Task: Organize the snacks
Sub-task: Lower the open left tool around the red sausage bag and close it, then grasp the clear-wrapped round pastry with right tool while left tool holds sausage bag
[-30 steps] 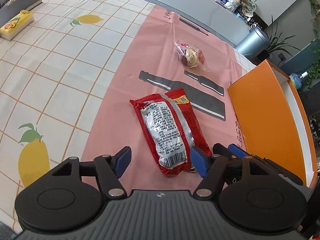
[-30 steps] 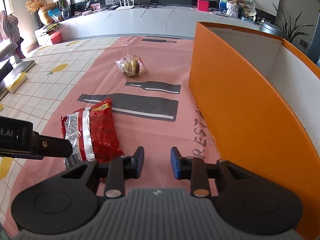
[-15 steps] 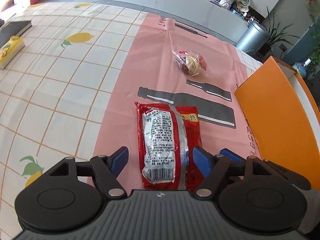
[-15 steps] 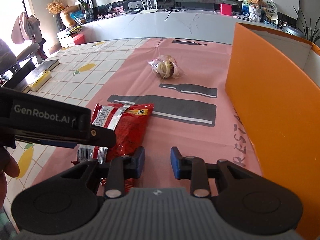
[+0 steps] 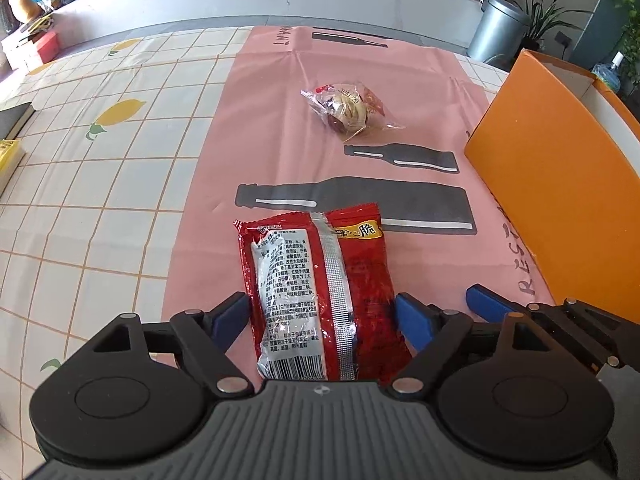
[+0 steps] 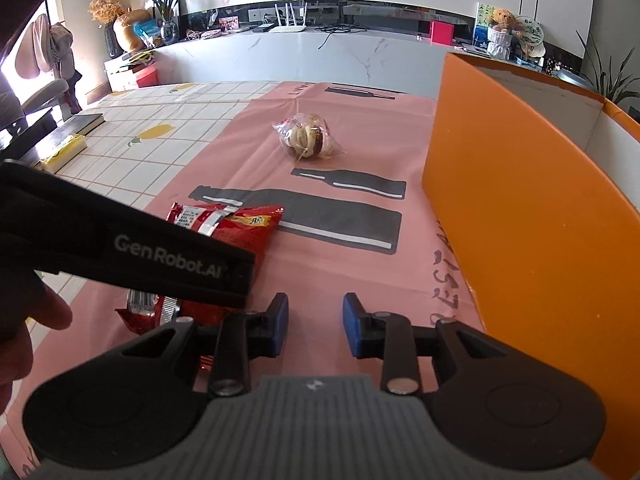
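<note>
left gripper point(image 5: 322, 316) wide open, blue pads either side of red snack packet point(image 5: 320, 292), touching or not unclear. packet flat on pink mat point(image 5: 280, 120). right gripper point(image 6: 315, 330) partly open, holding nothing, just beside orange box point(image 6: 540, 240). clear-wrapped snack point(image 5: 348, 110) farther up the mat.

The left claw point(image 5: 322, 316) is spread wide and low, the right claw point(image 6: 315, 326) open just beside it.
</note>
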{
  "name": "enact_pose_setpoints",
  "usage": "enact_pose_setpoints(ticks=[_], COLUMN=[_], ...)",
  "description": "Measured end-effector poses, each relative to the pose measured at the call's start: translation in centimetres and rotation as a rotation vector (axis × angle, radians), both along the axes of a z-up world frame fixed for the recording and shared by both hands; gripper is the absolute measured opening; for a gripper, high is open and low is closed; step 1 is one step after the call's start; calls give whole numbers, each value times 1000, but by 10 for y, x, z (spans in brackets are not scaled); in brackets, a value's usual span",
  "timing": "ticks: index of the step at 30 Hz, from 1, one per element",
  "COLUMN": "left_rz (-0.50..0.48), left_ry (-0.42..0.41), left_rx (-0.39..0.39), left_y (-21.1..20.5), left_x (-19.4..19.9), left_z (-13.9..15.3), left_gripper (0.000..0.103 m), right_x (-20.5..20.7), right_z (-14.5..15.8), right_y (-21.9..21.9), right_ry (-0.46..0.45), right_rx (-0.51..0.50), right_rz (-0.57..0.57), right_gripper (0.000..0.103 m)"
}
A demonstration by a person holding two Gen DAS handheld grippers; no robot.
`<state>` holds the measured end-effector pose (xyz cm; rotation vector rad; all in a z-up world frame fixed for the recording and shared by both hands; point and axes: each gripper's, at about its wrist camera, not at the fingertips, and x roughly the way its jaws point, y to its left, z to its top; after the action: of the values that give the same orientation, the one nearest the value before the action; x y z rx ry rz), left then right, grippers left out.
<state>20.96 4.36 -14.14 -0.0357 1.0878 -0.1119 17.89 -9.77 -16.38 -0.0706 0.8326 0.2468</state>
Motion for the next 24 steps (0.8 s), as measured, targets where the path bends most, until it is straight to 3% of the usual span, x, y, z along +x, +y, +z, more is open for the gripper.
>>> enact_pose_setpoints(ticks=[8, 12, 19, 24], left_rz=[10, 4, 46, 80], left_ry=[-2, -12, -38, -65], left_rx=[18, 1, 0, -1], left_y=[-2, 5, 36, 58], left_x=[7, 7, 17, 27], left_z=[-1, 1, 7, 12], left_gripper=[99, 82, 80, 80], right_x=[0, 1, 20, 45], right_z=[0, 0, 9, 22], right_y=[-1, -1, 1, 12], right_ry=[-2, -2, -26, -77], right_rx=[2, 0, 3, 7], right_rz=[11, 8, -17, 7], right_gripper=[29, 29, 29, 40])
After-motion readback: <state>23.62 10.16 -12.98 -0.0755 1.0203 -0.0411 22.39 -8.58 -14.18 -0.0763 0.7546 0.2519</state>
